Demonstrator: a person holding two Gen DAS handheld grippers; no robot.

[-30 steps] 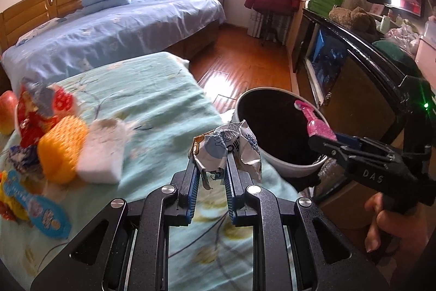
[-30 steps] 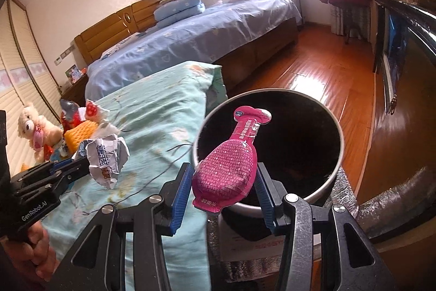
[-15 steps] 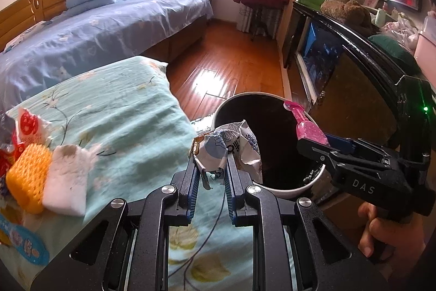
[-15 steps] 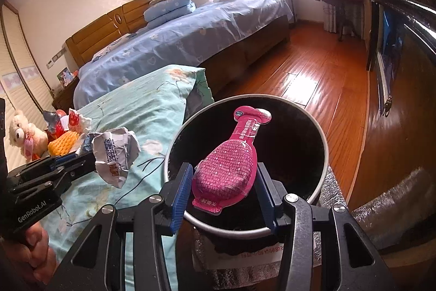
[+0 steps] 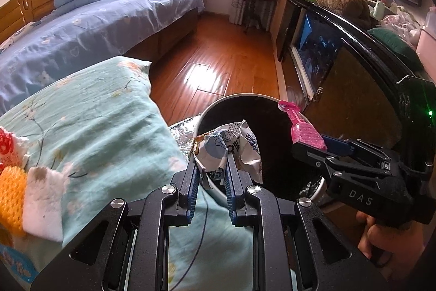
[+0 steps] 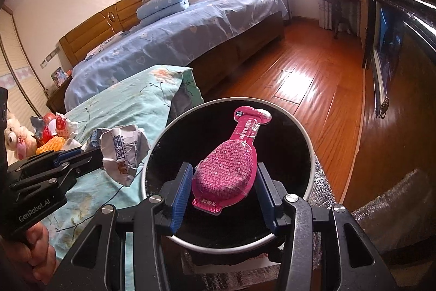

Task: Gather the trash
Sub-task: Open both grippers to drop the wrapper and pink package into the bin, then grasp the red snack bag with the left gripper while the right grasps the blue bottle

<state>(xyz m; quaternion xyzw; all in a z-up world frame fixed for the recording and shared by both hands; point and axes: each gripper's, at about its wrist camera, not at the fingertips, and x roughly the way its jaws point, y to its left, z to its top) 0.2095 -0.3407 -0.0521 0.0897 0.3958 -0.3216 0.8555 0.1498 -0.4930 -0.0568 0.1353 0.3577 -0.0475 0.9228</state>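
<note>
Work surface = teal floral bedspread (image 5: 103,143), wrinkled, corner hanging toward the wood floor (image 5: 218,59). At its near-left end: orange mesh sponge (image 5: 11,195) touching a white sponge (image 5: 43,201), red-and-white wrapper (image 5: 8,143) just behind, blue packet (image 5: 16,263) at the edge. More red wrappers (image 6: 46,127) beyond, too small to identify. Round black bin (image 6: 306,138) stands on silver foil sheet (image 6: 324,187), probably on the floor, beside the bedspread.

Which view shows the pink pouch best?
The right wrist view: the pink pouch faces the camera flat, held in the right gripper over the bin. The left wrist view shows it edge-on, partly hidden in that gripper.
</note>
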